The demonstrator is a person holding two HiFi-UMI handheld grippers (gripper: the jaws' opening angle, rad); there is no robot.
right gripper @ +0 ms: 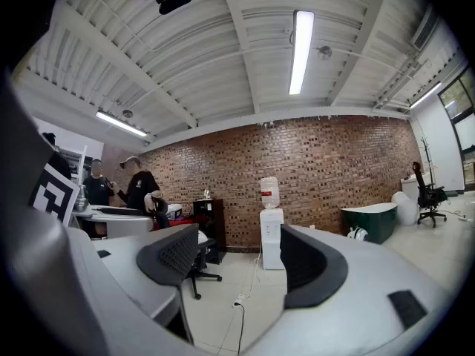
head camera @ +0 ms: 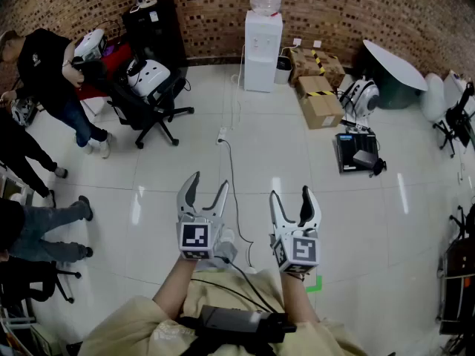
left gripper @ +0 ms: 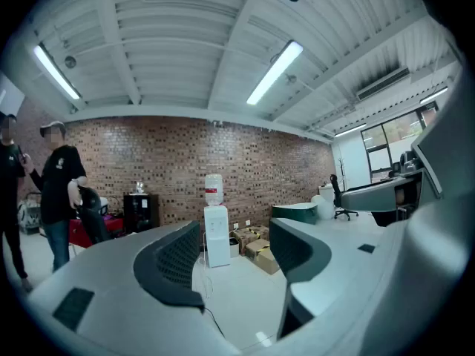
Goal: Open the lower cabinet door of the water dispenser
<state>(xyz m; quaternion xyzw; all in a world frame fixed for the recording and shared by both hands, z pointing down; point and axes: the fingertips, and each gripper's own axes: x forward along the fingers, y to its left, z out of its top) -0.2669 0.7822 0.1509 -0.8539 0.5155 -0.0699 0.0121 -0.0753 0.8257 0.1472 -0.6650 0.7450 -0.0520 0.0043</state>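
Observation:
The white water dispenser (head camera: 263, 50) with a bottle on top stands far off against the brick wall; its lower cabinet door (head camera: 260, 73) looks shut. It also shows small and distant, the dispenser (left gripper: 217, 237) in the left gripper view and the dispenser (right gripper: 272, 237) in the right gripper view. My left gripper (head camera: 208, 188) and right gripper (head camera: 290, 197) are held side by side over the tiled floor, far from the dispenser. The left gripper (left gripper: 234, 254) is open with nothing between its jaws, and the right gripper (right gripper: 237, 256) is open and empty too.
Cardboard boxes (head camera: 319, 99) lie right of the dispenser, with a black case (head camera: 356, 153) nearer on the floor. A black office chair (head camera: 152, 102) and black cabinet (head camera: 152, 24) stand at left, near several people (head camera: 56, 80). A power strip (head camera: 222, 136) with its cable crosses the floor ahead.

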